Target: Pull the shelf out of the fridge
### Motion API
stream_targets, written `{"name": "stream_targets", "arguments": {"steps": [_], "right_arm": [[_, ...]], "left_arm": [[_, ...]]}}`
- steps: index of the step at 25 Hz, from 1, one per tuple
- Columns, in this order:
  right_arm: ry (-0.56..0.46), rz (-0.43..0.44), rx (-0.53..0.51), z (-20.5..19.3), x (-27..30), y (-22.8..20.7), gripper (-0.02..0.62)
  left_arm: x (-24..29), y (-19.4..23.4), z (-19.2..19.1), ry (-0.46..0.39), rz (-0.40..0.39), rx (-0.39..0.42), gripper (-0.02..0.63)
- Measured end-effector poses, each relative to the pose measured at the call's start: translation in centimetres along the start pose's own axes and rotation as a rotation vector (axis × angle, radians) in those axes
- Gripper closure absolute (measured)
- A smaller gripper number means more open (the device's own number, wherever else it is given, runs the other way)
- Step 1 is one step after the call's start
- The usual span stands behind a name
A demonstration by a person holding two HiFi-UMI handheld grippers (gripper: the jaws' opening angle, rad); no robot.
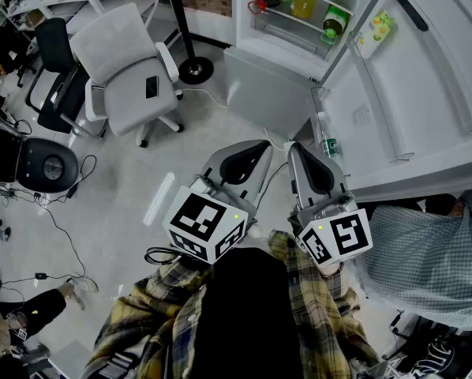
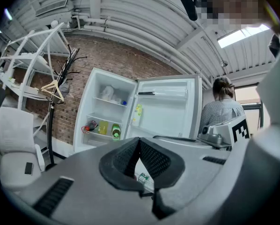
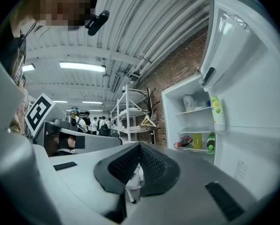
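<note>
The grey left gripper point(image 1: 252, 150) and right gripper point(image 1: 297, 155) have jaws together, empty. At one o'clock, the open white fridge point(image 1: 271, 93) holds its bottle-laden shelf point(image 1: 290, 24).

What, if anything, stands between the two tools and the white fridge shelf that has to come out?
Nothing visible does. The white fridge door stands open, and only pale floor lies between the shut left tool and right tool and the white fridge shelf. Three bottles stand on that shelf, though.
</note>
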State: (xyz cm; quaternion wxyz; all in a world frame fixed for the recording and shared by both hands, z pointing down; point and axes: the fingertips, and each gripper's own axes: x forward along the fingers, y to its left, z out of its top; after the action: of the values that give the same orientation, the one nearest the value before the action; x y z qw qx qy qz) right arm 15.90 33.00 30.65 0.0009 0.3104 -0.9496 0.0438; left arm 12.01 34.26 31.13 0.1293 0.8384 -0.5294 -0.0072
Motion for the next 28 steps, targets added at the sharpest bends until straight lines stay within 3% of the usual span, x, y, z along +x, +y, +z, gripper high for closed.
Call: {"name": "stream_targets", "arguments": {"steps": [12,21,28], "right_arm": [[0.009,0.018,0.008,-0.5,-1.4,-0.5,0.578],[0.021,0.082,0.023,-1.6,-2.5,-0.5,0.578],[0.038,0.13,0.031,-2.2,-0.5,0.3,0.578]], "left_arm": [[0.3,-1.3,-0.5,-0.004,0.013,-0.019,0.603],[-0.7,-1.7,-1.7,-0.02,0.105,-0.037,0.603],[-1.2,0.6,-1.7,-0.032,0.158,-0.057,0.603]]}}
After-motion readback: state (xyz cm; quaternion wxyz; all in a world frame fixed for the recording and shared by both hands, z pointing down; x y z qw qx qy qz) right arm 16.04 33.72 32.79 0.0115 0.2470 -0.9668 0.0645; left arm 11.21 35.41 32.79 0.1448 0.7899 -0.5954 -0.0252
